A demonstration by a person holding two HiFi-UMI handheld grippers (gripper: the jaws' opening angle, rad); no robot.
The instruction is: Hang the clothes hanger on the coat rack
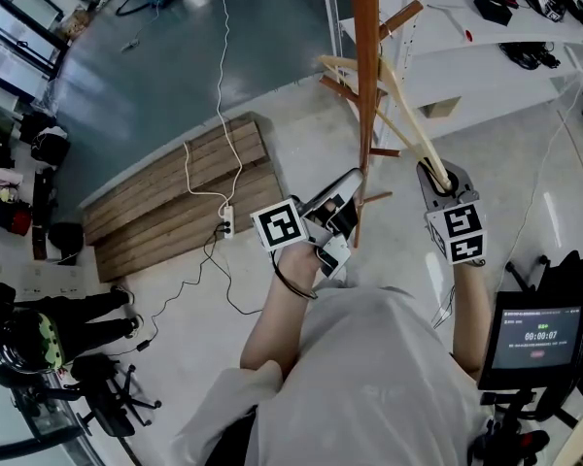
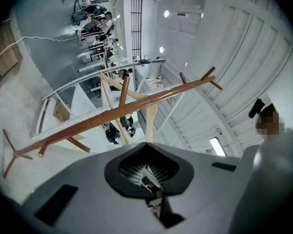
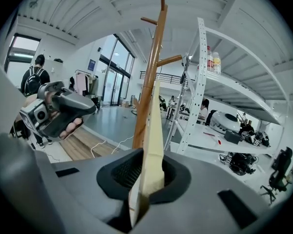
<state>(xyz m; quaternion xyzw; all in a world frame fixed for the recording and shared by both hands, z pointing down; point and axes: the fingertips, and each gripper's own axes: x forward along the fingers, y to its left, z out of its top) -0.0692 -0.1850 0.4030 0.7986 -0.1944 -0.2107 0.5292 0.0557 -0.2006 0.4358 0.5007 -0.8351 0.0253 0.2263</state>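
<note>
Brown wood makes up the rack (image 1: pixel 366 85), a tall pole with short pegs (image 1: pixel 400 17) angling up from it. It stands on the floor beside white shelving (image 1: pixel 486 61) and is the largest thing in play.

The hanger (image 1: pixel 408 115) is held up against the pole. Its near arm runs from the right gripper (image 1: pixel 437 178) towards the pole, and its far end crosses the pole among the upper pegs. No view shows its hook, so I cannot tell whether it has caught on anything. My judgement is that the hanging step is in hand and not finished.

The next move calls for finding a free peg (image 3: pixel 171 60), lifting the hook over its tip and lowering until the peg takes the weight. Only then should the grip loosen.

The hanger is pale, unvarnished wood with flat, slender arms and a thinner bar below. It looks light and stiff.

In the right gripper view the fingers pinch one flat arm edge-on, and the wood stands up from them in line with the pole.

The left gripper (image 1: pixel 345 187) hovers just beside the pole lower down. Its fingers (image 2: pixel 149 172) are pressed together with nothing between them.
</note>
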